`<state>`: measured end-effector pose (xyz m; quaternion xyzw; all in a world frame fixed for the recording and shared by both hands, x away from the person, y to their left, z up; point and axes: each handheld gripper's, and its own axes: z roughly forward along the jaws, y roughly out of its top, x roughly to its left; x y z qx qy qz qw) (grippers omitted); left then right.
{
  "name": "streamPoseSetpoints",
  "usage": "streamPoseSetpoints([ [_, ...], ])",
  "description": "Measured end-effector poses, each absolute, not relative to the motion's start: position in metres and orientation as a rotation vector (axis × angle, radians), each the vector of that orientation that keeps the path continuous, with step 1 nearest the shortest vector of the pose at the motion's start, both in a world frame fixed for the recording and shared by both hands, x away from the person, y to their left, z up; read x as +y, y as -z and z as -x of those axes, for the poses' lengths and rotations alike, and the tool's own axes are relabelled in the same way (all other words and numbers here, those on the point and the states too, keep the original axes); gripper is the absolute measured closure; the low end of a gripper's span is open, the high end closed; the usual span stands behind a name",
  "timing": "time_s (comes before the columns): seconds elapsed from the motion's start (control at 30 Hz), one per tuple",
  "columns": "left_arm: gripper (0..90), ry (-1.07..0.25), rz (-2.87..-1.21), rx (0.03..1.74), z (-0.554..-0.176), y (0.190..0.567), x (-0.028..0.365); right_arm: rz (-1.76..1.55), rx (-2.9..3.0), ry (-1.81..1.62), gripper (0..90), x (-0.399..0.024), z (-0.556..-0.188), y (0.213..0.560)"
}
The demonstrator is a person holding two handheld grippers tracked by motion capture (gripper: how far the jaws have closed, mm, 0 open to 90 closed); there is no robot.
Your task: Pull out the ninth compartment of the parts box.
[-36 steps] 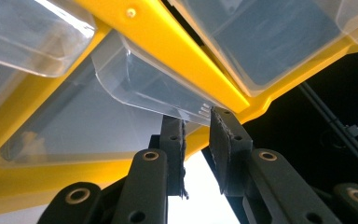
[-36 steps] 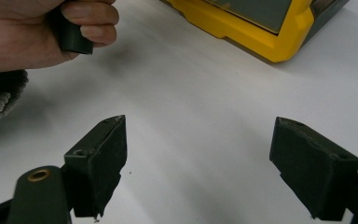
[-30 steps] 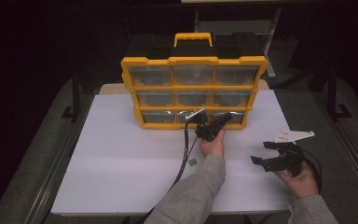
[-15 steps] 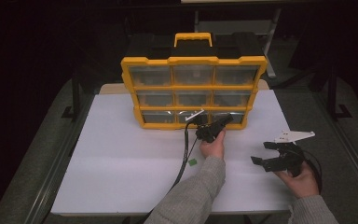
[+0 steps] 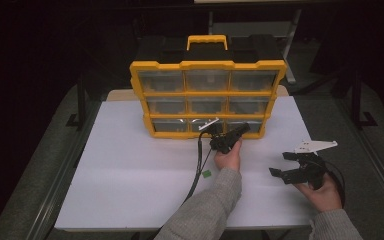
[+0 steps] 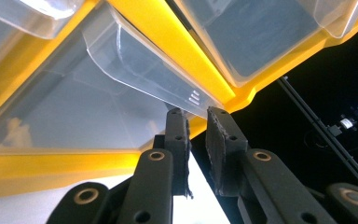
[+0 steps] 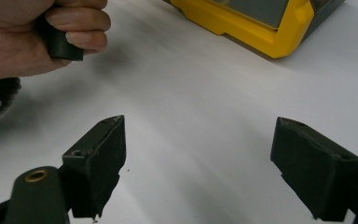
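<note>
A yellow organiser (image 5: 207,95) with clear drawers stands upright at the back of the white table (image 5: 130,175). My left gripper (image 5: 241,130) reaches its bottom row at the right-hand drawer (image 5: 245,126). In the left gripper view the jaws stand nearly together, and the left gripper (image 6: 196,116) pinches the corner of that drawer's clear pull lip (image 6: 135,70). My right gripper (image 5: 280,169) hovers low over the table's right side, open, with nothing between its fingers. The right gripper (image 7: 200,154) faces bare table, with the left hand (image 7: 32,32) and the organiser's corner (image 7: 279,32) beyond.
A small green piece (image 5: 206,173) lies on the table beside the left gripper's cable (image 5: 197,165). The organiser has a black back and a yellow carry handle (image 5: 207,40). Dark floor and metal frames surround the table.
</note>
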<state>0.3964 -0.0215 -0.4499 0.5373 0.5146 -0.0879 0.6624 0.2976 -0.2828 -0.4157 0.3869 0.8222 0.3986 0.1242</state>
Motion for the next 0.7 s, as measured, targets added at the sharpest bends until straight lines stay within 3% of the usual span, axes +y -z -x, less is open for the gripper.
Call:
streamPoseSetpoints([
  [0.7,78.4,0.205,-1.249,1.133,-0.385,0.45,-0.018,-1.134,2.396,-1.153,17.1,-0.284,-0.298,0.415],
])
